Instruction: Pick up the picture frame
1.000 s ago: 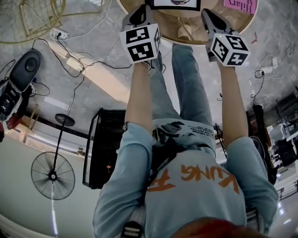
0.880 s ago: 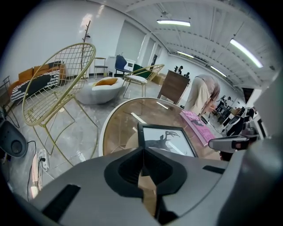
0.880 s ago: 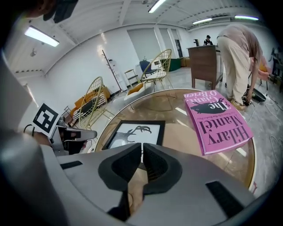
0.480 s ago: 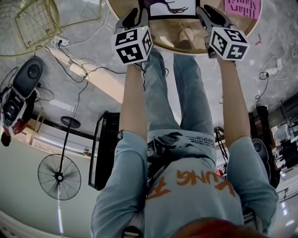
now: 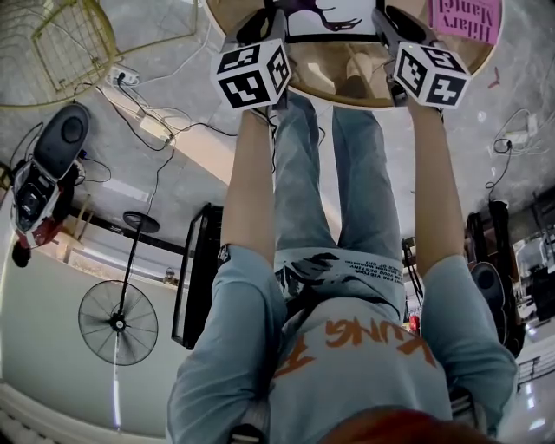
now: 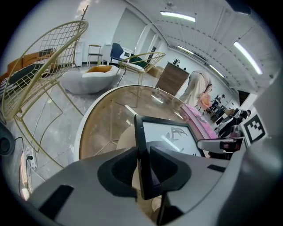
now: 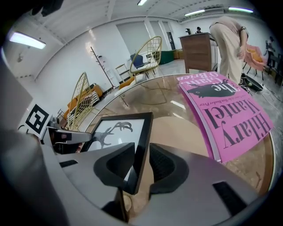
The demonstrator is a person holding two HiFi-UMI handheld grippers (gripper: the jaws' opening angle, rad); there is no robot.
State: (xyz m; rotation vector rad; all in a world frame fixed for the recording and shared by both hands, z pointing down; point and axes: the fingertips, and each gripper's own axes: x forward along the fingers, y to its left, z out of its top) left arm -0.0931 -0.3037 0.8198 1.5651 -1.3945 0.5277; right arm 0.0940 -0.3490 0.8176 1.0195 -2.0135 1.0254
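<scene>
1. Head view: the picture frame [image 5: 334,24] is seen lying on the round glass table [image 5: 321,84], between the two tongs.
2. The left gripper [image 6: 143,164] is spread, jaws set astride the frame's left edge.
3. The right gripper [image 7: 142,167] is spread likewise astride the right edge, with a pink Hilary Mantel book [image 7: 225,114] just beyond it.

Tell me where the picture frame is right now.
In the head view the picture frame sits at top centre on the round table, between the left gripper and right gripper, with the pink book just right of it.
</scene>
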